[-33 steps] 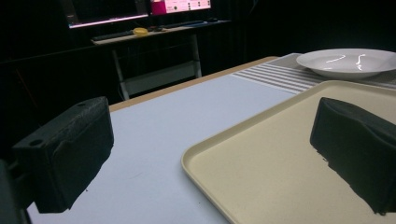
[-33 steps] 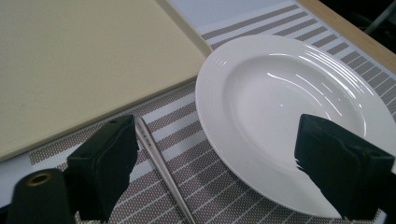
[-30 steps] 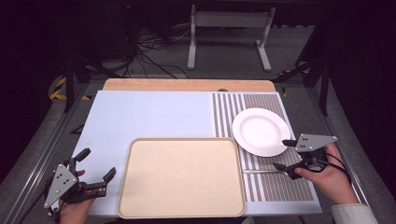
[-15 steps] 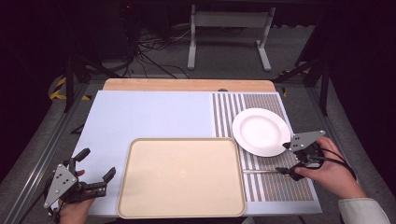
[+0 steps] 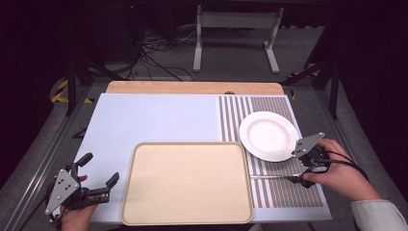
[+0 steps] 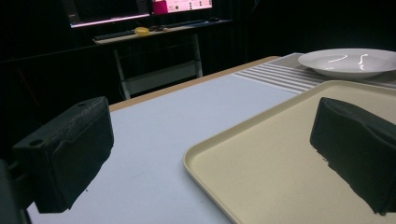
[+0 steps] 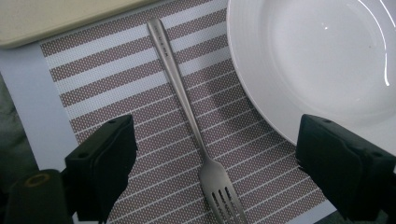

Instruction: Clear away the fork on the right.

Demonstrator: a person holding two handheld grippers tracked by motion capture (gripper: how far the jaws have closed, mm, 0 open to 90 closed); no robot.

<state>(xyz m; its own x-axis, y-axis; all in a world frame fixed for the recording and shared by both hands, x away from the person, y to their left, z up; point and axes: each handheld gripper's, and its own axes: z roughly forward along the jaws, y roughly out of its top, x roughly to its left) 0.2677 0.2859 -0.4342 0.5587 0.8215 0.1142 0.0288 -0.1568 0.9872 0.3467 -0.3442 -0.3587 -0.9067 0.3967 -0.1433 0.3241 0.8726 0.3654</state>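
Observation:
A metal fork (image 5: 269, 176) lies flat on the striped placemat (image 5: 276, 192), handle toward the beige tray (image 5: 187, 183). My right gripper (image 5: 294, 167) hovers open over the fork's tine end. In the right gripper view the fork (image 7: 187, 102) runs up between the jaws of that gripper (image 7: 219, 156), and one jaw sits over the rim of the white plate (image 7: 322, 60). That plate (image 5: 268, 135) is empty. My left gripper (image 5: 100, 169) is open at the table's front left corner, holding nothing; in its own view this gripper (image 6: 210, 140) straddles the tray's corner (image 6: 280, 158).
The pale blue table top (image 5: 159, 118) stretches behind the tray, with a wooden strip (image 5: 192, 87) along its far edge. Beyond the table stand a white frame (image 5: 235, 29) and loose cables on the floor. The tray is empty.
My right gripper has shifted slightly left and lower over the fork's tines. The fork, plate, tray and left gripper have not moved.

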